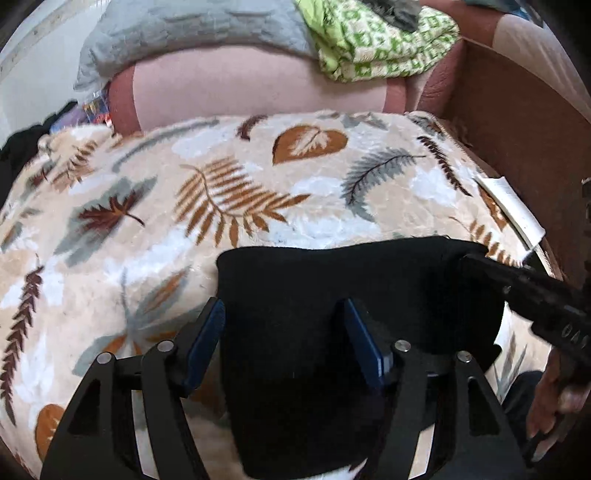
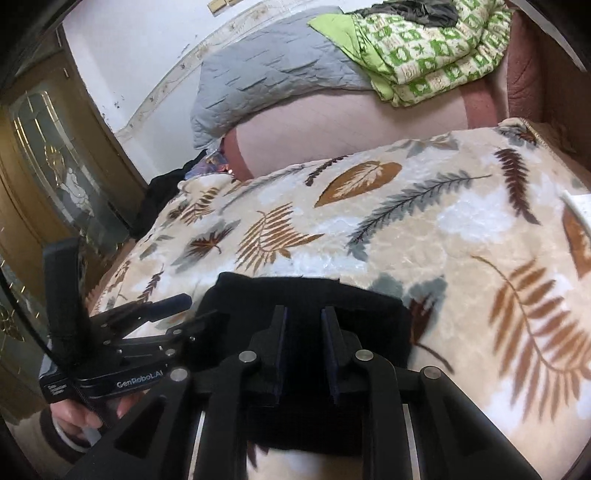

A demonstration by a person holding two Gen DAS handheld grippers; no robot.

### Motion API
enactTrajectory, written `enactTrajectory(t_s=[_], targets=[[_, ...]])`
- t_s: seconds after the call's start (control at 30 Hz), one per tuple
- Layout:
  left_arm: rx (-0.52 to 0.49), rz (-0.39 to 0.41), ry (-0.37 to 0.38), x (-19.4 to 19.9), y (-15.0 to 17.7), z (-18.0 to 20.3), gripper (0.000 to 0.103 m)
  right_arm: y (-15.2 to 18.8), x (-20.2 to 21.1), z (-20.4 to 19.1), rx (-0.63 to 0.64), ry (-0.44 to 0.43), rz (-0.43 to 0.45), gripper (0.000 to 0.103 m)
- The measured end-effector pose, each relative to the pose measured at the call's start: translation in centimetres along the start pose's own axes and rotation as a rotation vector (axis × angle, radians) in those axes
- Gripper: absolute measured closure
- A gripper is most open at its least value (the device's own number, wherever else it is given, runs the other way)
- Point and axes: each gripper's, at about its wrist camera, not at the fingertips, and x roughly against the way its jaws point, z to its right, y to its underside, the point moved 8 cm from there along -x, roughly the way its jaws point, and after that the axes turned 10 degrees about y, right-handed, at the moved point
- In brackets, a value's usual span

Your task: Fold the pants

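Note:
The black pants lie folded into a compact block on the leaf-patterned blanket, near its front edge. My left gripper is open, its blue-padded fingers spread over the left half of the pants. My right gripper shows in the left wrist view at the pants' far right corner. In the right wrist view the pants sit under my right gripper, whose fingers stand a small gap apart over the cloth, gripping nothing. The left gripper shows there at the pants' left edge.
A grey quilt and a green patterned blanket lie at the back on pink bedding. A brown wooden bed frame runs along the right. A wooden door with glass stands to the left. Dark clothing lies at the blanket's far left.

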Motion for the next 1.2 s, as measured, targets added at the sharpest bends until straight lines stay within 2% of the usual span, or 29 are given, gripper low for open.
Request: enactTrajectory(t_s=[0.07, 0.13, 0.17, 0.2, 0.23, 0.33, 0.4, 0.53, 0.63, 0.93, 1.0, 1.2], targets=[[0.013, -0.003, 0.000, -0.6, 0.0, 0.0, 0.031, 0.1, -0.2, 0.6, -0.009, 0.037, -0.023, 0.083], [0.004, 0.008, 0.006, -0.8, 0.1, 0.4, 0.024, -0.3, 1.1, 1.3, -0.017, 0.060, 0.012, 0.083], [-0.004, 0.011, 0.003, -0.9, 0.2, 0.6, 0.021, -0.6, 1.9, 1.7, -0.018, 0.080, 0.033, 0.078], [-0.013, 0.014, -0.003, -1.0, 0.2, 0.7, 0.020, -1.0, 2.7, 1.9, -0.014, 0.094, 0.057, 0.071], [-0.023, 0.016, -0.011, -1.1, 0.3, 0.9, 0.020, -1.3, 3.2, 2.0, -0.011, 0.096, 0.073, 0.069], [-0.028, 0.022, -0.019, -1.2, 0.3, 1.0, 0.018, -2.1, 3.4, 1.1, 0.004, 0.037, 0.084, 0.067], [-0.016, 0.018, -0.010, -1.3, 0.2, 0.8, 0.018, -1.7, 1.6, 0.0, 0.031, -0.004, 0.041, 0.068], [0.001, 0.010, -0.001, -1.8, 0.2, 0.4, 0.016, 0.2, -2.5, 1.1, 0.027, 0.054, -0.042, 0.069], [0.003, 0.006, -0.004, -2.3, 0.3, 0.3, 0.011, 1.1, -3.7, 2.2, -0.015, 0.031, -0.047, 0.072], [0.053, -0.010, 0.012, -0.9, 1.1, 0.2, 0.010, 1.3, 0.8, 0.6, 0.039, 0.024, -0.022, 0.066], [0.048, -0.002, 0.005, -0.3, 1.3, 0.3, 0.010, 1.7, 1.2, -0.1, 0.061, 0.029, -0.025, 0.062], [0.032, 0.015, -0.016, 1.5, 2.4, 0.8, 0.010, 3.7, 1.5, -0.9, 0.093, 0.051, -0.050, 0.062]])
